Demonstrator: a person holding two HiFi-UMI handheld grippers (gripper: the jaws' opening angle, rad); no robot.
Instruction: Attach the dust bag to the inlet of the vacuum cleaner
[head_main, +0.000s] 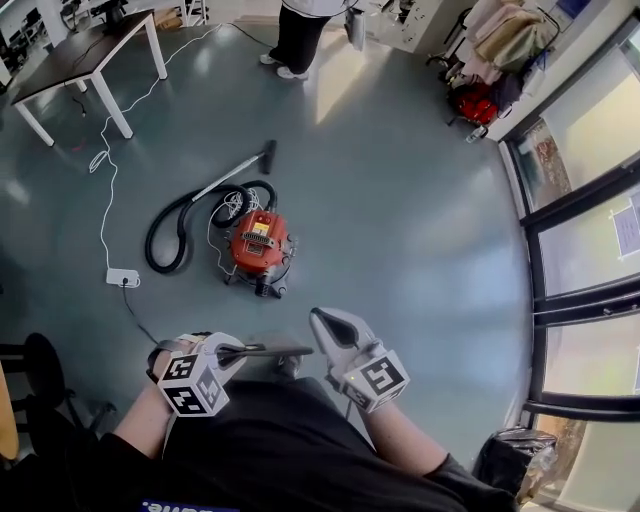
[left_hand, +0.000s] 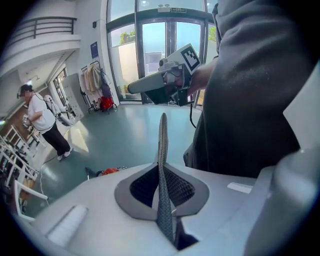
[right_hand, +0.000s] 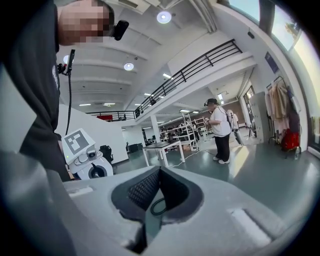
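Observation:
The red vacuum cleaner (head_main: 260, 245) stands on the grey floor ahead, its black hose (head_main: 175, 225) coiled to its left and its wand lying beyond it. In the left gripper view only a red sliver of the vacuum cleaner (left_hand: 109, 171) shows over the gripper body. My left gripper (head_main: 235, 352) is shut on the dust bag (head_main: 275, 351), a thin grey flat piece seen edge-on, and the dust bag (left_hand: 162, 160) rises between the jaws of the left gripper (left_hand: 161, 192). To the right, my right gripper (head_main: 320, 318) is shut and empty; the right gripper (right_hand: 157, 197) holds nothing.
A white power strip (head_main: 122, 277) and its cable lie left of the vacuum. A dark-topped table (head_main: 85, 50) stands at the far left. A person (head_main: 300, 35) stands beyond the vacuum. Clothes racks (head_main: 495, 50) and glass doors (head_main: 590, 200) line the right side.

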